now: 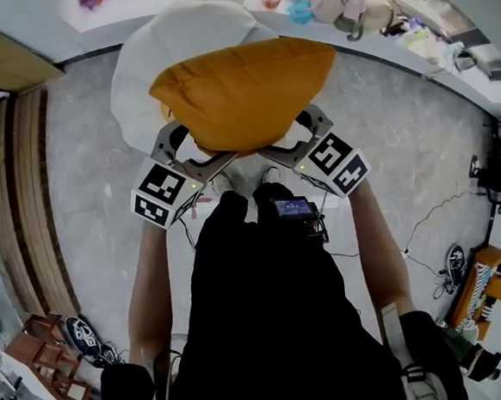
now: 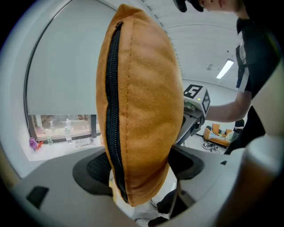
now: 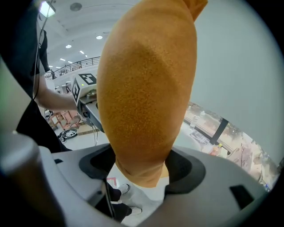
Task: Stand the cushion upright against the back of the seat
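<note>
In the head view, both grippers hold a plump orange cushion (image 1: 242,92) in the air over a white rounded seat (image 1: 137,74). My left gripper (image 1: 188,152) is shut on the cushion's near left corner, and my right gripper (image 1: 302,137) is shut on its near right corner. In the left gripper view the cushion (image 2: 142,102) stands on edge between the jaws of the left gripper (image 2: 140,170), with its black zipper (image 2: 111,111) facing the camera. The right gripper view shows the cushion (image 3: 146,88) pinched at its lower corner by the right gripper (image 3: 142,166). The cushion hides much of the seat.
A long white counter (image 1: 394,50) with bags and small items runs along the far side. Wooden slats (image 1: 21,195) lie at the left, and small wooden frames (image 1: 47,357) stand at the lower left. Cables and a shoe (image 1: 454,261) are on the grey floor at the right.
</note>
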Demonstrator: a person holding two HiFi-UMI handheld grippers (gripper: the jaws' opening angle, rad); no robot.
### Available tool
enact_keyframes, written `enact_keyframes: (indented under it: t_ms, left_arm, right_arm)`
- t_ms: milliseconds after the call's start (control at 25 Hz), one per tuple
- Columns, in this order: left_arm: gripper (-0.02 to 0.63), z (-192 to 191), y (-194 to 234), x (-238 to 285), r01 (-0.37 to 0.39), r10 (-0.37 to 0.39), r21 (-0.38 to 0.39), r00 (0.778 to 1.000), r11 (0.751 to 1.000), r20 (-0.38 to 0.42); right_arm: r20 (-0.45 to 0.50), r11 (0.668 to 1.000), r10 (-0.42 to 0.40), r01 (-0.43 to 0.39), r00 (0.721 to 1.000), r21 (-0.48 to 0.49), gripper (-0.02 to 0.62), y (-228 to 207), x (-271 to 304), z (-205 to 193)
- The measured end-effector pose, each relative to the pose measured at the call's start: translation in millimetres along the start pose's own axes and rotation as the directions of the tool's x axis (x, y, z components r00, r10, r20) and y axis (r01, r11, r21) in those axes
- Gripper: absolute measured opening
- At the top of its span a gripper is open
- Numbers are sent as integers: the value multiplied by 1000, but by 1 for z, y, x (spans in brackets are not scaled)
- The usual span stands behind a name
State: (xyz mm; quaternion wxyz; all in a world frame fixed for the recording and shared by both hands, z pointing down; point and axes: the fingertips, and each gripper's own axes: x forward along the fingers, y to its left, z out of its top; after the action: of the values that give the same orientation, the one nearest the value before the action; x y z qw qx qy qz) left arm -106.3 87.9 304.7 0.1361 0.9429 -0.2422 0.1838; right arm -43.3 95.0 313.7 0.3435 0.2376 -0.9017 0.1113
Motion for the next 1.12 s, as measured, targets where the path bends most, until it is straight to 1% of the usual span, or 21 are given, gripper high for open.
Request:
enact_keyframes:
  t_ms: [240,400,560,800,1000,1120]
  left_arm:
    - [399,2,16,14,-10,10,1,1000,1000,-29]
    - [399,6,28,28,-31,30,-6,998,1000,-47]
    - [400,17,49,54,-74,73,-16,995,997,-68]
    - [400,27,82,102,-127,118,-69,984,989,-131]
    - [400,37,107,136,-193,173,-102,969,976,-176]
    - [400,42,122,157,-233,207,-128,960,964,-190]
  right_arm:
    - [-14,1000,8,-8,1000,0,365,-21,9,-1]
    - [-1,999,37,-37,999,-9,365,-40,15,-1]
    - [12,996,86,-86,996,-21,365,-76,23,-3]
    - [-7,985,161,-161,987,-61,365,-138,36,-6]
    - [-23,970,222,-223,975,-97,362,-183,45,-7]
    - [-19,961,256,-257,966,-105,360,-209,53,-10]
